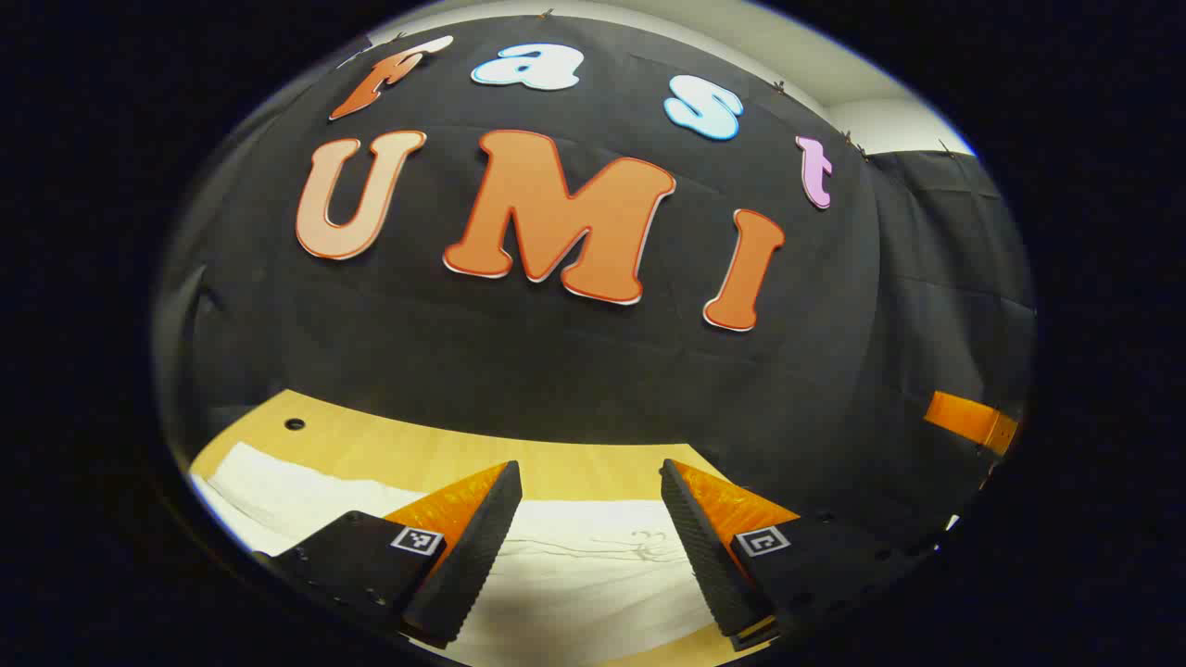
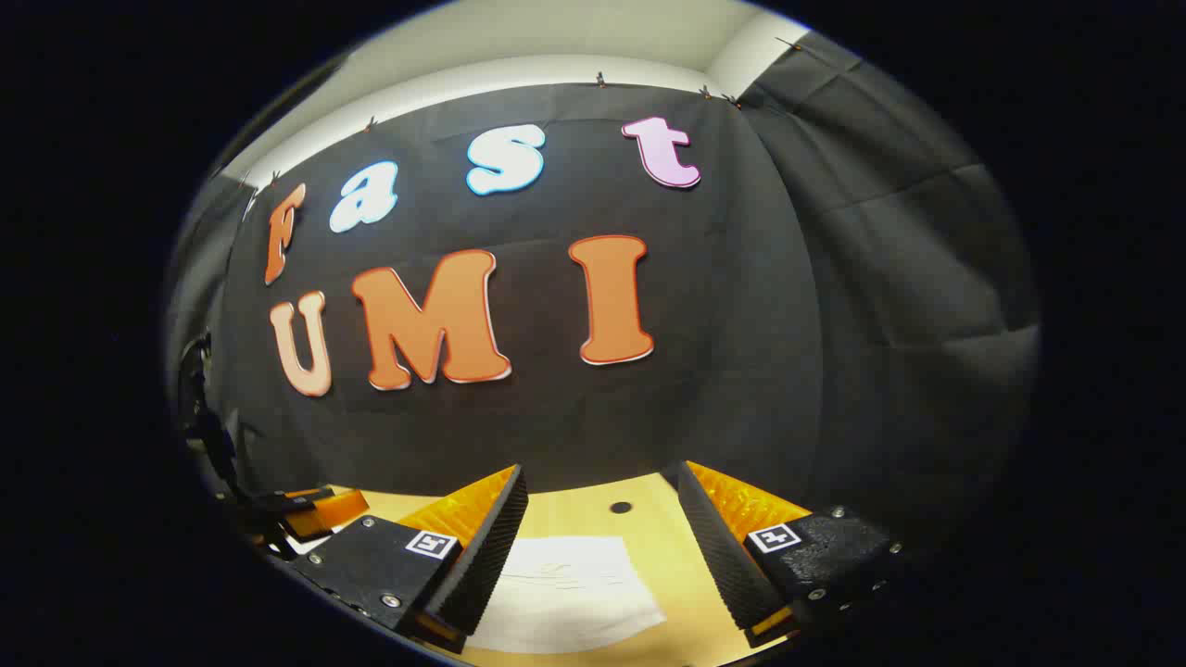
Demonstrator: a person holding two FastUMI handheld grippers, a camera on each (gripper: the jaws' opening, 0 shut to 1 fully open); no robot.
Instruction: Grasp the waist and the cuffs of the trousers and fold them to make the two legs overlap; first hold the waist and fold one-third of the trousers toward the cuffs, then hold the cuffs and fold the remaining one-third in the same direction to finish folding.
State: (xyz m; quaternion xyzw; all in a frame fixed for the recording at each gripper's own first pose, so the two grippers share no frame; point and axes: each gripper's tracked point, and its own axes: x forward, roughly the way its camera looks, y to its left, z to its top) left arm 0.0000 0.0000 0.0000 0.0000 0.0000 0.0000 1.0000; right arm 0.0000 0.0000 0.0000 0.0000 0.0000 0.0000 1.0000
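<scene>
So the right gripper is hanging above the wooden table with its fingers spread wide, nothing between them. Taking the white trousers as the landmark: they lie flat on the table right below the gap between the fingers. A small dark hole in the tabletop sits just beyond them. The left gripper is off to their left, near the table's edge.

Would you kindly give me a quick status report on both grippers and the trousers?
Left gripper open, right gripper open, both holding nothing. White trousers flat on the wooden table, no fold started. Nothing in the way.
</scene>
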